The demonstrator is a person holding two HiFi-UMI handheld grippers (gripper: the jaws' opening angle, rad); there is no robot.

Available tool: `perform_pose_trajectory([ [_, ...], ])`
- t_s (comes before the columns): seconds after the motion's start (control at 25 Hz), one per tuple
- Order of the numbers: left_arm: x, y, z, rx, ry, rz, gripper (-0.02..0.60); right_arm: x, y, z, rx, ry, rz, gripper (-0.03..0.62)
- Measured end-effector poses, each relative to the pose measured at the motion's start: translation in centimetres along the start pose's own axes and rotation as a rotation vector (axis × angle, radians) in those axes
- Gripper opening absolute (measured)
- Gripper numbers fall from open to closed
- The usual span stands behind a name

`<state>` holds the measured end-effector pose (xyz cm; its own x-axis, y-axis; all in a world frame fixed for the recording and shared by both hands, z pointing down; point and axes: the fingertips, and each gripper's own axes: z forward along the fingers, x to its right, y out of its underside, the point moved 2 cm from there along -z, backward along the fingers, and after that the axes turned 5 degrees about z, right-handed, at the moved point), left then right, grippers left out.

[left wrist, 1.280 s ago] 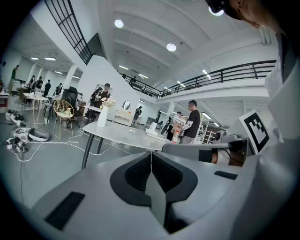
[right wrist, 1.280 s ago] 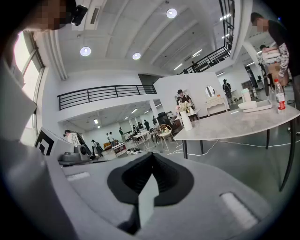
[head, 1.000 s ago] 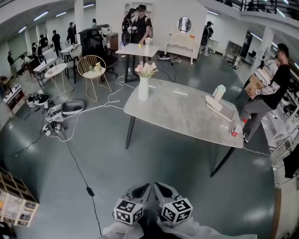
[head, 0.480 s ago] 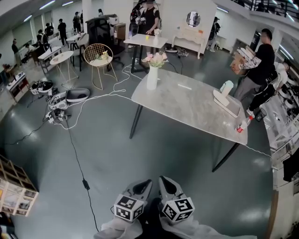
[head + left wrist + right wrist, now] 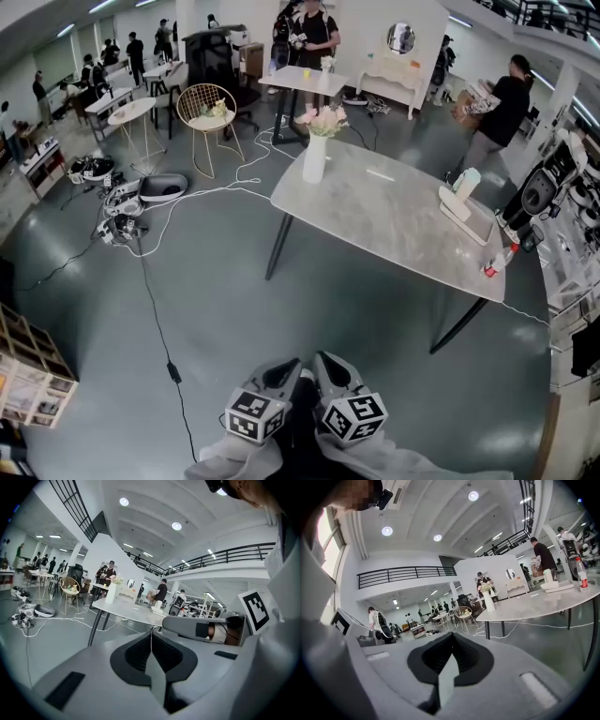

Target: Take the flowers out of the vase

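While the vase (image 5: pixel 314 159) stands far off, left tongs (image 5: pixel 151 632) and right tongs (image 5: pixel 452 635) are closed, empty.

A long grey stone-topped table (image 5: pixel 394 225) on black legs stands on the glossy grey floor (image 5: pixel 375 375). Near its right end lies a flat white tray (image 5: pixel 473 223), with a small red-labelled bottle (image 5: pixel 502 260) at the table's edge. A gold wire chair (image 5: pixel 208 108) stands beyond trailing white cables (image 5: pixel 202 197).

Bright ceiling lights, sharp, fisheye-warped edges
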<state>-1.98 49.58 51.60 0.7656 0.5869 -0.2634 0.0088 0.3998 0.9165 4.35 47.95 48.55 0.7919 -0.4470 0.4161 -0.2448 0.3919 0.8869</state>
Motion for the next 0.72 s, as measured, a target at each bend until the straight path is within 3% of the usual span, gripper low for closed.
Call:
perform_pose_trajectory([
  [0.36, -3.5, -3.9, 6.1, 0.012, 0.003, 0.031, 0.009, 4.8, -4.4, 5.8, 0.019, -0.001, 0.006, 0.000],
  [0.72, -8.5, -6.6, 9.9, 0.039, -0.056, 0.001, 0.009, 6.6, -6.7, 12.1, -0.015, -0.060, -0.029, 0.000],
])
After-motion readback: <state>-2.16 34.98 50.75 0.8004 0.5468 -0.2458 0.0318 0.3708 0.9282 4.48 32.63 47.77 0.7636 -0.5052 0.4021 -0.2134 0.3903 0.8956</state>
